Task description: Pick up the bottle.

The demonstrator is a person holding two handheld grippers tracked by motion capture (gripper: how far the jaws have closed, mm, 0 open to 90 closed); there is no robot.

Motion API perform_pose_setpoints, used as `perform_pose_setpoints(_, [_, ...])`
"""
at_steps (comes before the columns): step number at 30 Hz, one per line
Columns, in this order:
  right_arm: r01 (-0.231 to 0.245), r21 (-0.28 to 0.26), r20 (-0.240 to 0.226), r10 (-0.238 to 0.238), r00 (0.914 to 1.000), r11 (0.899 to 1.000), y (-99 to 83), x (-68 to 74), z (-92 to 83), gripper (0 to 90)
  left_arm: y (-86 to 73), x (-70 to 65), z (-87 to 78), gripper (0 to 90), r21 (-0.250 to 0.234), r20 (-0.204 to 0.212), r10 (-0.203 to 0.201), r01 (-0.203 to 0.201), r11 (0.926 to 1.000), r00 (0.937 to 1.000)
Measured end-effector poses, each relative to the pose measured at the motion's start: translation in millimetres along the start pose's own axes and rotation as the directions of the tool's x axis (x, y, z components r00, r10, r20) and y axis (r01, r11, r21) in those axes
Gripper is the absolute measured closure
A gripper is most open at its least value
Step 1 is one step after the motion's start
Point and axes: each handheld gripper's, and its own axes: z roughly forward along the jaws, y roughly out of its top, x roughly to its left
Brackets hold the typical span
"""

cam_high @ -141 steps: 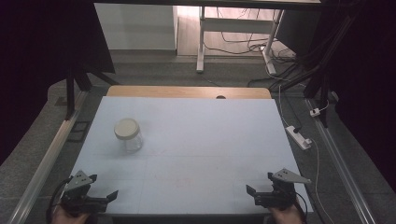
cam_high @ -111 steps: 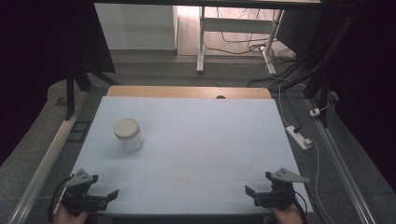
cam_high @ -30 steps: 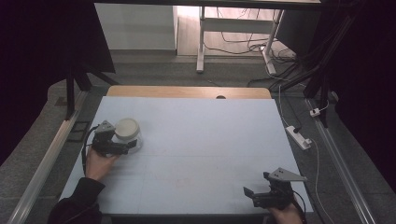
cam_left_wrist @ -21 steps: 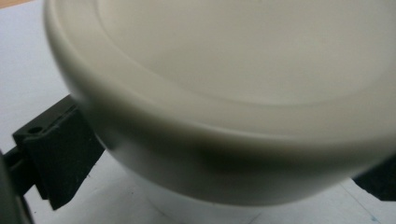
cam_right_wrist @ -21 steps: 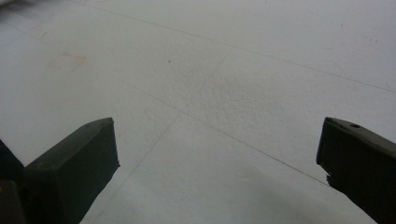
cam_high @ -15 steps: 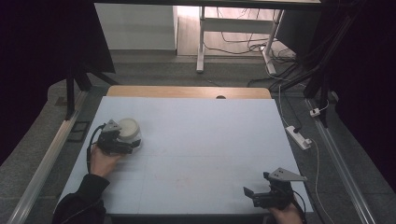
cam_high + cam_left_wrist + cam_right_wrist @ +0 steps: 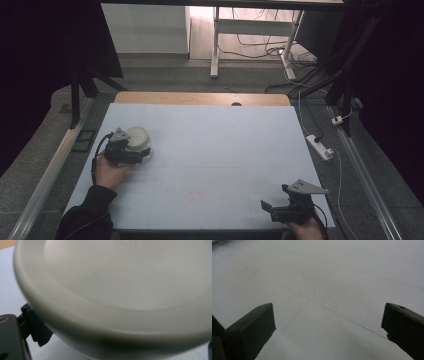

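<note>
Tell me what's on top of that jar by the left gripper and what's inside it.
A cream lid sits on the jar, with the left gripper around the jar's body. The lid and gripper cover the jar, so its contents cannot be seen.

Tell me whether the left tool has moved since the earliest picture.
Yes. The left tool went from the table's near edge forward to the jar.

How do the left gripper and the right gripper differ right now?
The left gripper is out at the white-lidded jar, jaws either side of it; the right gripper sits at the table's near edge with nothing between its open jaws. Whether the left has clamped is unclear. Both are hand-held.
</note>
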Motion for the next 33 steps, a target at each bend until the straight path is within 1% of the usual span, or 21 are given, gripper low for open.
perform_pose_setpoints(4, [0.001,-0.001,0.000,-0.001,1.0000,1.000,0.0,0.1,-0.2,0.0,0.9,-1.0,-0.4,7.3,0.005,-0.010,-0.011,0.011,0.9999,0.9999])
perform_pose_setpoints(9, [0.002,-0.002,-0.001,-0.002,1.0000,1.000,0.0,0.1,-0.3,0.0,1.6,0.7,-2.8,7.4,0.009,-0.002,-0.035,0.035,0.9993,0.9994])
perform_pose_setpoints(12, [0.002,-0.002,-0.001,-0.002,1.0000,1.000,0.0,0.2,-0.3,0.0,3.1,-0.6,-4.7,7.5,0.004,-0.004,-0.027,0.027,0.9996,0.9996])
perform_pose_setpoints(15, [0.003,-0.002,-0.001,-0.003,1.0000,1.000,0.0,0.2,-0.2,0.0,6.1,-3.6,-7.4,7.5,-0.010,0.009,-0.023,0.023,0.9997,0.9997])
perform_pose_setpoints(23, [0.001,-0.002,-0.002,-0.001,1.0000,1.000,0.1,0.0,-0.1,0.0,16.8,-15.6,-12.5,7.5,-0.030,0.043,0.008,-0.007,0.9995,0.9990])
perform_pose_setpoints(26, [0.002,-0.002,-0.003,-0.002,1.0000,1.000,0.2,0.0,0.0,0.0,21.1,-21.4,-12.7,7.5,-0.034,0.059,0.029,-0.027,0.9991,0.9979])
perform_pose_setpoints(29, [0.001,-0.002,-0.003,-0.001,1.0000,1.000,0.3,-0.2,0.2,0.0,27.1,-29.3,-13.0,7.5,-0.035,0.071,0.053,-0.051,0.9981,0.9961])
perform_pose_setpoints(33, [0.000,-0.003,-0.004,0.000,1.0000,1.000,0.4,-0.5,0.3,0.0,36.1,-40.1,-13.5,7.5,-0.046,0.101,0.079,-0.075,0.9962,0.9917])
